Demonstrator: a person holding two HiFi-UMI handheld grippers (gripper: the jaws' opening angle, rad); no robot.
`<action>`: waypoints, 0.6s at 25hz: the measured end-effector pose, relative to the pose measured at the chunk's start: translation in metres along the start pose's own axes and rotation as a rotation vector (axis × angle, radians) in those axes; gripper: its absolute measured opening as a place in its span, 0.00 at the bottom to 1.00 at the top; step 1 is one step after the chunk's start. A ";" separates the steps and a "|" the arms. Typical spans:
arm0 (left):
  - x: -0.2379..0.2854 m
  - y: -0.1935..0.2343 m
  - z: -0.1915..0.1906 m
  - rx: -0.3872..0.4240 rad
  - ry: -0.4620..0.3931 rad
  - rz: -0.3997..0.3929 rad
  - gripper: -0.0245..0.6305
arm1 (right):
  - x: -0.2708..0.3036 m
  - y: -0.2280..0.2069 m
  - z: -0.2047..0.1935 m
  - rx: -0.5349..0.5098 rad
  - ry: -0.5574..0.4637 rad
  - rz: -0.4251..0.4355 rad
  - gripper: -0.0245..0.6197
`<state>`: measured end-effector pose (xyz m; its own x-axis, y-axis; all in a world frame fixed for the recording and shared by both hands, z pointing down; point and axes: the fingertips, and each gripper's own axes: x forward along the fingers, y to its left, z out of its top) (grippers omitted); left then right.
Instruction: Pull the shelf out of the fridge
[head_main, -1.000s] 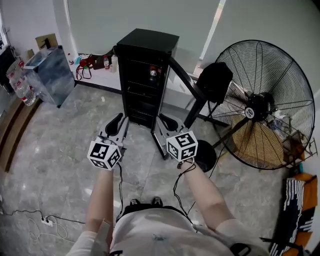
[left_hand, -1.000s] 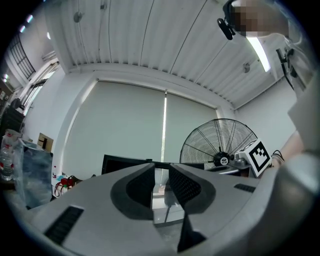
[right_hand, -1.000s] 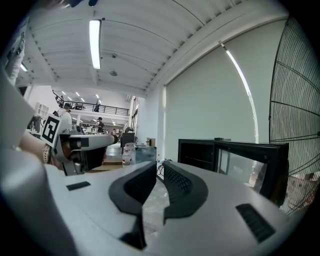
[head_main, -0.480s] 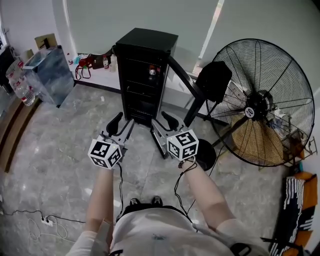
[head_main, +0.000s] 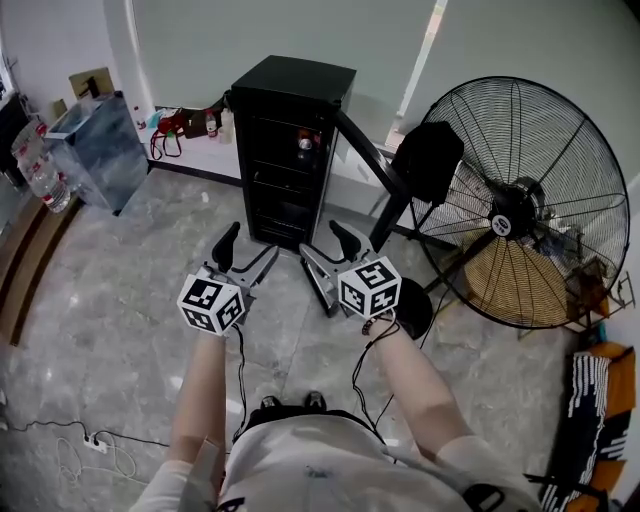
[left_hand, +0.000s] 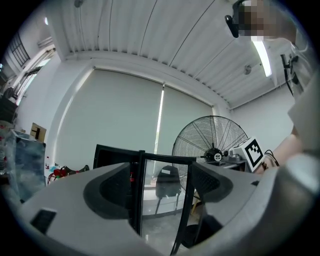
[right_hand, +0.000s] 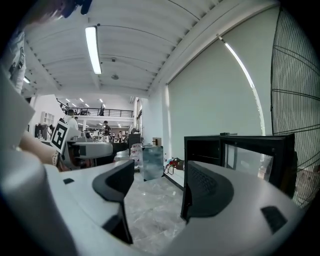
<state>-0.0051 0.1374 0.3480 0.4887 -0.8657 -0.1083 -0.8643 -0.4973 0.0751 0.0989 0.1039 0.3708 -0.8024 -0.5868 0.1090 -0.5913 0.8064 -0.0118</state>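
The black fridge (head_main: 290, 150) stands on the floor ahead, its glass door (head_main: 375, 165) swung open to the right. Wire shelves (head_main: 285, 190) show inside, with a red-capped bottle (head_main: 306, 146) on an upper one. Both grippers hover side by side short of the fridge, touching nothing. My left gripper (head_main: 245, 255) is open and my right gripper (head_main: 328, 250) is open; the jaws of both have just been opening with nothing between them. The left gripper view looks through the empty left gripper (left_hand: 160, 190) at the fridge (left_hand: 117, 162) and door (left_hand: 162, 197). The right gripper (right_hand: 160, 185) frames the fridge (right_hand: 235, 147).
A large black floor fan (head_main: 520, 215) stands to the right, a black chair (head_main: 430, 160) behind the door. A plastic-wrapped box (head_main: 100, 145) and water bottles (head_main: 40, 170) sit far left. A power strip with cable (head_main: 90, 440) lies near my feet.
Both grippers' jaws have spread from nearly shut to wide open. The hands have stayed almost in place in front of the fridge.
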 end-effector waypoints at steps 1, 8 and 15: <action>0.001 0.000 -0.002 0.001 0.009 -0.004 0.62 | 0.000 0.000 -0.001 0.002 0.001 0.001 0.54; 0.006 -0.001 -0.003 0.021 0.025 -0.035 0.70 | 0.004 0.000 -0.003 0.005 0.007 0.004 0.55; 0.006 0.008 -0.007 0.014 0.027 -0.051 0.70 | 0.011 -0.001 -0.005 0.015 0.009 -0.009 0.55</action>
<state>-0.0081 0.1277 0.3544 0.5349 -0.8407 -0.0848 -0.8398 -0.5400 0.0560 0.0912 0.0975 0.3769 -0.7960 -0.5937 0.1177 -0.6001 0.7995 -0.0253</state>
